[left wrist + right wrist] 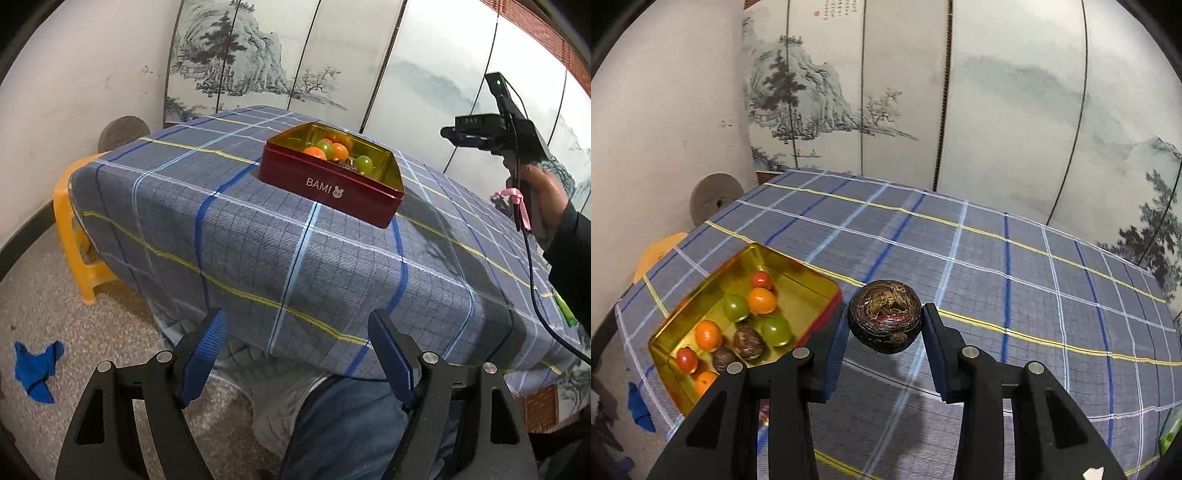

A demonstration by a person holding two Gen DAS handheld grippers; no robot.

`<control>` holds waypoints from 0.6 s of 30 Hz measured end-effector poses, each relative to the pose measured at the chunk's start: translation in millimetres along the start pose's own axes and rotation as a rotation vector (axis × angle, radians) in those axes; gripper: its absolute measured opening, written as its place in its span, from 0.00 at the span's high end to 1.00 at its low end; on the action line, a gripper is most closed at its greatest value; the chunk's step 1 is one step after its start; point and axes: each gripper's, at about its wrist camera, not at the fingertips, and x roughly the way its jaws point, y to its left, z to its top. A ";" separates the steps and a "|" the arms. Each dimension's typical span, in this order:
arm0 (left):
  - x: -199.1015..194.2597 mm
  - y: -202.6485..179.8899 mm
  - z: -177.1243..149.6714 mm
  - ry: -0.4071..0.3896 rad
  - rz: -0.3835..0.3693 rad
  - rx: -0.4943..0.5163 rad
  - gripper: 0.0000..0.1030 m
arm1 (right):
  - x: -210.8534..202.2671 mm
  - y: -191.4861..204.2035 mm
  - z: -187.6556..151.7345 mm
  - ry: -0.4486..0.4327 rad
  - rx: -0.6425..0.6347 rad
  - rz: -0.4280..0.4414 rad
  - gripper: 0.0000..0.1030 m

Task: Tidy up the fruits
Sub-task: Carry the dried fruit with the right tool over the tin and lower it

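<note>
A red tin (328, 186) marked BAMI, gold inside, stands on the plaid tablecloth and holds several orange, green, red and dark brown fruits (334, 151). It also shows at lower left in the right wrist view (798, 267). My right gripper (885, 325) is shut on a dark brown round fruit (885, 315) and holds it above the cloth, just right of the tin. In the left wrist view the right gripper's body shows at the right, held high, its fingertips hidden. My left gripper (297, 334) is open and empty, low, off the table's near edge.
The blue plaid table (258, 236) has a folding painted screen (997, 110) behind it. An orange stool (74, 236) stands at the table's left. A blue cloth (37, 369) lies on the floor. A green item (565, 310) lies at the table's right edge.
</note>
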 end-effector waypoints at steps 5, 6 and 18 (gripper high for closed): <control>-3.7 7.1 -2.0 -0.007 0.009 -0.022 0.23 | -2.0 22.6 4.1 -0.003 -0.024 0.023 0.64; -4.4 9.0 -2.5 -0.008 0.010 -0.027 0.23 | -2.0 26.8 4.7 -0.003 -0.029 0.027 0.64; -4.8 32.8 -10.7 0.008 0.023 -0.085 0.23 | 2.1 86.6 8.6 0.003 -0.102 0.072 0.64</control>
